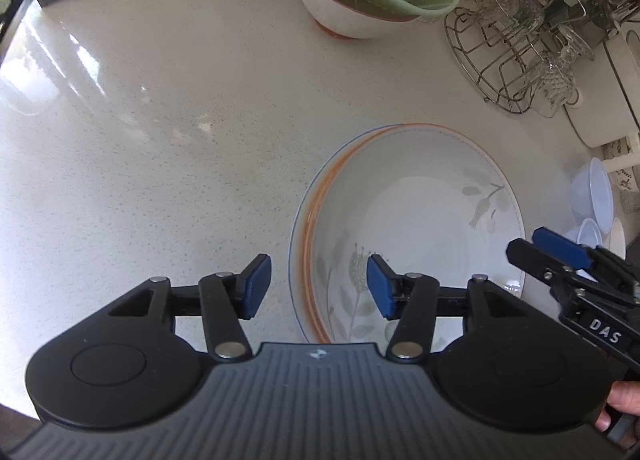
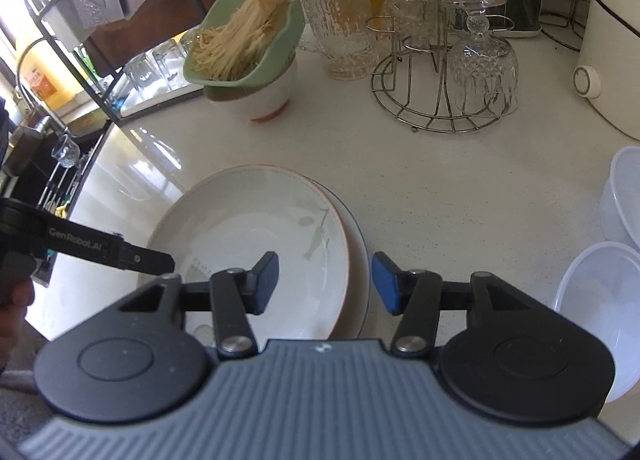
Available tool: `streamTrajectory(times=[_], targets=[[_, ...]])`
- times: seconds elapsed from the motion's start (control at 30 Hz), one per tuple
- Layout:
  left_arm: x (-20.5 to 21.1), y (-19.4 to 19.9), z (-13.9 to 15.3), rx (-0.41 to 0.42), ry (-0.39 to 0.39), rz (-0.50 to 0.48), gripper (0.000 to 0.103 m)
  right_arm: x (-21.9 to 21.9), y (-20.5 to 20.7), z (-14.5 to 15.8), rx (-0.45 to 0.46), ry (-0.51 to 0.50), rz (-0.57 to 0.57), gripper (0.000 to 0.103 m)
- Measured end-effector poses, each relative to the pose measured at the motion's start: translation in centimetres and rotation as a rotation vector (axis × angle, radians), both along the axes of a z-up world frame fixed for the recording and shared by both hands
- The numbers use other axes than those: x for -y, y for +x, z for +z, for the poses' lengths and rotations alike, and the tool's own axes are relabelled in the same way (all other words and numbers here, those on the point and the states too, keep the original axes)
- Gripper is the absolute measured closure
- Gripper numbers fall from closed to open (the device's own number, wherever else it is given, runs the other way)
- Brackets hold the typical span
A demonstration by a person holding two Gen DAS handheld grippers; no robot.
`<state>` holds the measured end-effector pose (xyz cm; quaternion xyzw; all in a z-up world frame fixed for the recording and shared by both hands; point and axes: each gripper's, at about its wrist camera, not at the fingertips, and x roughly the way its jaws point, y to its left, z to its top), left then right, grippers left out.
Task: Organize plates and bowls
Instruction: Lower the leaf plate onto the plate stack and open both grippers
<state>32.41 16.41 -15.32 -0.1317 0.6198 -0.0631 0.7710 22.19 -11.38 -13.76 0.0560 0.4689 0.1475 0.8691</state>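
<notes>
Plates (image 2: pixel 256 244) sit stacked in the middle of a pale bench (image 1: pixel 160 140): an orange-rimmed one with leaf print rests off-centre on a blue-rimmed one (image 2: pixel 358 260). Behind stand a bowl (image 2: pixel 264 100) under a green colander, then a wire glass rack (image 2: pixel 432 100). Clear tubs (image 2: pixel 600 300) lie to the right. Left gripper (image 1: pixel 319 286) and right gripper (image 2: pixel 325 282) flank the stack, jaws open, empty, clear of the rims. Judged next: nudge the top plate until the rims align, pushing gently to avoid sliding both.
</notes>
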Motion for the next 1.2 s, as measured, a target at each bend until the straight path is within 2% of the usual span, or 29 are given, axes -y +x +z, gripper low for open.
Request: streamTrajectory(times=[0.4,0.53,0.57,0.73,1.2], targets=[[0.1,0.4,-1.7,0.018,-0.080,-0.025,0.046,-0.7,0.8,-2.9,-0.076,0.033,-0.086,0.052],[-0.3,0.5,-2.0,0.014,-0.076,-0.016,0.058,-0.7,0.6,-3.1,-0.091,0.036,-0.103,0.052],[-0.4,0.5,-1.9,0.018,-0.074,-0.020,0.058,-0.7,0.7,-3.1,-0.097,0.041,-0.106,0.052],[-1.3,0.7,-1.9,0.021,-0.071,-0.014,0.058,-0.8,0.8,-3.0,-0.127,0.073,-0.099,0.052],[-6.9,-0.3,-2.0,0.009,-0.091,0.071,0.058,-5.2,1.3,-2.9,-0.171,0.073,-0.042,0.052]])
